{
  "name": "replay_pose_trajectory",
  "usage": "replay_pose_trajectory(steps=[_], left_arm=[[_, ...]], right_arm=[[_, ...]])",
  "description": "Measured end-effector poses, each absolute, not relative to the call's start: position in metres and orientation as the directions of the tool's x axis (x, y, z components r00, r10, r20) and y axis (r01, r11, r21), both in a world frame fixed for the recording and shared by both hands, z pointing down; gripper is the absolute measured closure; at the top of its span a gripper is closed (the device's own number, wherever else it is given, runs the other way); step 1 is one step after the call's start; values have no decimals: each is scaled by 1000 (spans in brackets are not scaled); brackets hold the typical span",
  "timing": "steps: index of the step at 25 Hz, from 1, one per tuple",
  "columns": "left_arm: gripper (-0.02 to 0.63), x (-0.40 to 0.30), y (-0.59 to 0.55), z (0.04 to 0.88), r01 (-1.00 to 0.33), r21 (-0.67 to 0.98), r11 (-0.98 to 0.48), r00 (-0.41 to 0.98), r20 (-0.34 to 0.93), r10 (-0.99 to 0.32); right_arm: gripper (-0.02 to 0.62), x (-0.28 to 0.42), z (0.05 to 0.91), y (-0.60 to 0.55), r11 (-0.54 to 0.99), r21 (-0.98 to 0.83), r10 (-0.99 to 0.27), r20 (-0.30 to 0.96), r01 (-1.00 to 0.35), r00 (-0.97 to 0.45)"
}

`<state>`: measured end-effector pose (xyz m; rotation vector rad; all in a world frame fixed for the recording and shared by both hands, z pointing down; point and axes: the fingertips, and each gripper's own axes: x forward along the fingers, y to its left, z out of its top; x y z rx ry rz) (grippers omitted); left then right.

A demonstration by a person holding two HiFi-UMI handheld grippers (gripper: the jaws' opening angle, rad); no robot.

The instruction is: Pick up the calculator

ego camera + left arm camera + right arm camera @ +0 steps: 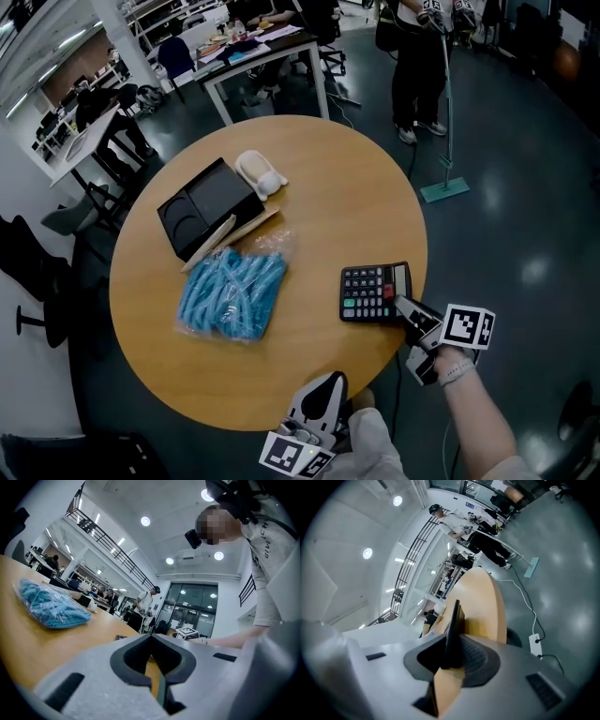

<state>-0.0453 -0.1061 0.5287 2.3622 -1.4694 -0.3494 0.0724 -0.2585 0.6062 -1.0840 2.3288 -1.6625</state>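
Note:
A black calculator (375, 292) lies flat near the right edge of the round wooden table (328, 169). My right gripper (405, 309) comes in from the table's edge and is shut on the calculator's near right corner. In the right gripper view the calculator (452, 630) shows edge-on as a thin dark slab pinched between the pads of that gripper (452, 660). My left gripper (328, 384) hangs at the table's near edge, jaws shut with nothing in them. In its own view the left gripper (152, 660) looks level across the tabletop.
A clear bag of blue cords (230, 291) lies left of centre, also visible as the bag (51, 606). A black tray (206, 206), a wooden strip (230, 234) and a white object (261, 173) sit behind it. A person (417, 75) stands beyond the table.

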Motion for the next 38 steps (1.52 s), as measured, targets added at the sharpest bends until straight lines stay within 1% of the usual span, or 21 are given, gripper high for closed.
replay_pose_trajectory(steps=[3,9,12,14,19,24,26,29,34,38], left_arm=[[598,-42,-100,521,-805,432,-408,442,-22,-897],[598,-58,-90,510,-825,407,-391,419,-22,-908],[598,-68,-87,498,-839,387,-383,399,-41,-916],[598,-70,-84,484,-840,378,-389,397,-62,-916],[598,-78,-74,452,-841,362,-402,391,-106,-914],[598,-89,-60,419,-845,344,-410,382,-149,-912],[598,-93,-57,408,-846,332,-417,383,-165,-909],[598,-93,-51,392,-841,320,-437,396,-188,-899],[598,-94,-42,376,-833,313,-457,408,-212,-888],[598,-101,-33,372,-834,311,-456,402,-224,-888]], right_arm=[[539,75,607,-257,151,-867,-583,311,-476,-751],[543,76,592,-229,119,-906,-612,256,-407,-748],[543,71,571,-211,119,-906,-608,258,-407,-751],[543,63,553,-201,140,-913,-608,226,-383,-761],[543,55,513,-176,159,-924,-601,189,-348,-777],[543,53,472,-147,211,-904,-586,188,-372,-789],[543,50,458,-138,231,-903,-583,170,-362,-795],[543,46,443,-123,251,-884,-593,181,-394,-784],[543,29,424,-106,271,-901,-610,112,-339,-785],[543,23,426,-96,260,-899,-617,128,-354,-777]])
